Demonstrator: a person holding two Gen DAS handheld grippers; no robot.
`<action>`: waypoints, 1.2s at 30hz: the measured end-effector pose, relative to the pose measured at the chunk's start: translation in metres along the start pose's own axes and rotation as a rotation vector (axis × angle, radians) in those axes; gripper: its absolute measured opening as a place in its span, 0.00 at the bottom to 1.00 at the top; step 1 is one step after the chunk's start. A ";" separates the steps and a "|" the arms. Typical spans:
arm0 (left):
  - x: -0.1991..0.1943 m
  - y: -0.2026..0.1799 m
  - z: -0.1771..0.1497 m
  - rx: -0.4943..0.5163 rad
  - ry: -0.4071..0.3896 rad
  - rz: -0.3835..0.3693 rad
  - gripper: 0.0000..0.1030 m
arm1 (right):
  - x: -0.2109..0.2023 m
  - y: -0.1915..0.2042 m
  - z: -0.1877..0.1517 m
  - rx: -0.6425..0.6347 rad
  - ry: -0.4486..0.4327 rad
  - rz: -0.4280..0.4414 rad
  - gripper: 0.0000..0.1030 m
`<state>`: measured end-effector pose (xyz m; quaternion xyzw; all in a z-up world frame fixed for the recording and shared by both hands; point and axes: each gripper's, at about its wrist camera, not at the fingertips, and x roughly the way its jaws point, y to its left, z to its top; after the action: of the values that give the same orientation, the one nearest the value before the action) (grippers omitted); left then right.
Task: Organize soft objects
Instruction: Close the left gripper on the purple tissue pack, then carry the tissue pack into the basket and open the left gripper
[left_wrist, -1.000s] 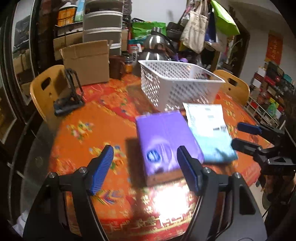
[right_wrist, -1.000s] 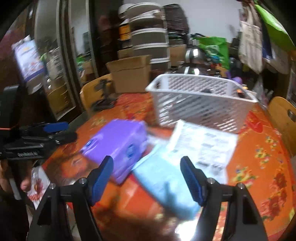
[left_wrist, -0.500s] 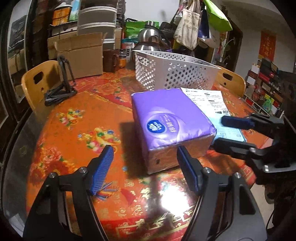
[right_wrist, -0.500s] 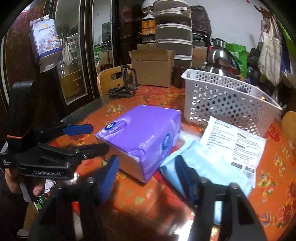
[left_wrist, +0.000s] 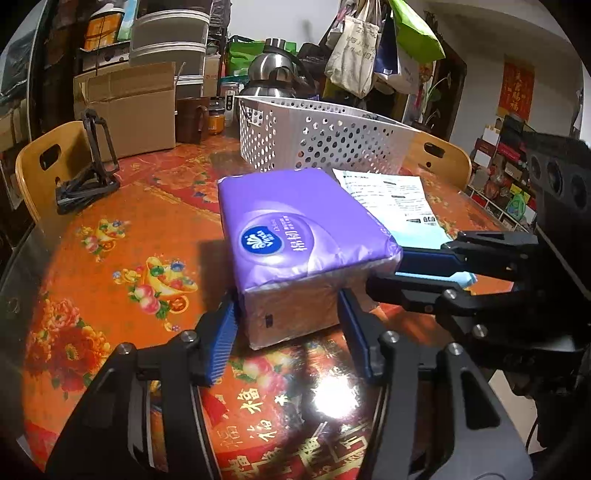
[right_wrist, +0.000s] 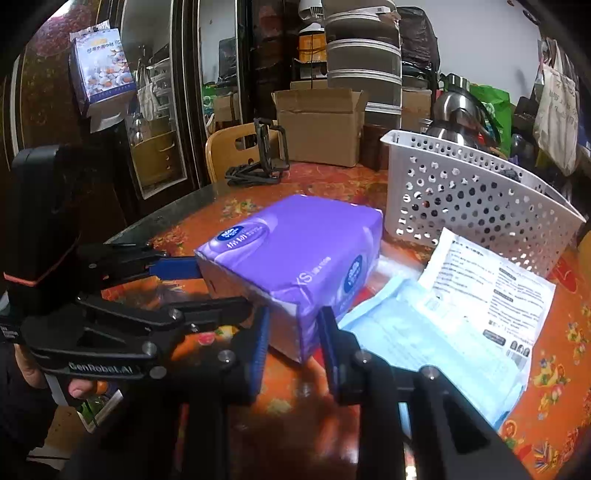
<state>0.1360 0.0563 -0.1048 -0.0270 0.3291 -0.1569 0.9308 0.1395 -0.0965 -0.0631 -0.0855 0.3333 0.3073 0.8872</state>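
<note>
A purple tissue pack (left_wrist: 299, 236) lies on the red patterned table, also in the right wrist view (right_wrist: 295, 254). My left gripper (left_wrist: 288, 325) has closed its blue pads on the pack's near end. My right gripper (right_wrist: 291, 332) has narrowed around the pack's near corner from the other side; in the left wrist view (left_wrist: 399, 269) it reaches in from the right. A light blue packet (right_wrist: 424, 343) with a white printed sheet lies beside the pack. A white perforated basket (left_wrist: 321, 136) stands behind it.
A cardboard box (left_wrist: 129, 107), a brown mug (left_wrist: 192, 118) and a steel kettle (left_wrist: 273, 77) stand at the table's back. A black folding stand (left_wrist: 88, 173) lies at the left. Wooden chairs (left_wrist: 40, 166) ring the table.
Both grippers moved in toward the purple pack and their jaws narrowed, the left one onto its near end, the right one around its corner.
</note>
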 end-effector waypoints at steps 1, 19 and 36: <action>0.000 0.000 0.000 -0.002 -0.001 -0.002 0.45 | -0.001 -0.001 0.000 0.000 -0.003 -0.001 0.24; -0.035 -0.033 0.035 0.019 -0.072 -0.001 0.39 | -0.042 -0.021 0.017 0.033 -0.062 -0.004 0.23; -0.046 -0.087 0.101 0.049 -0.126 -0.002 0.39 | -0.092 -0.056 0.054 0.028 -0.136 -0.103 0.23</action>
<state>0.1416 -0.0172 0.0154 -0.0145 0.2657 -0.1638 0.9499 0.1485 -0.1666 0.0342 -0.0690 0.2719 0.2614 0.9236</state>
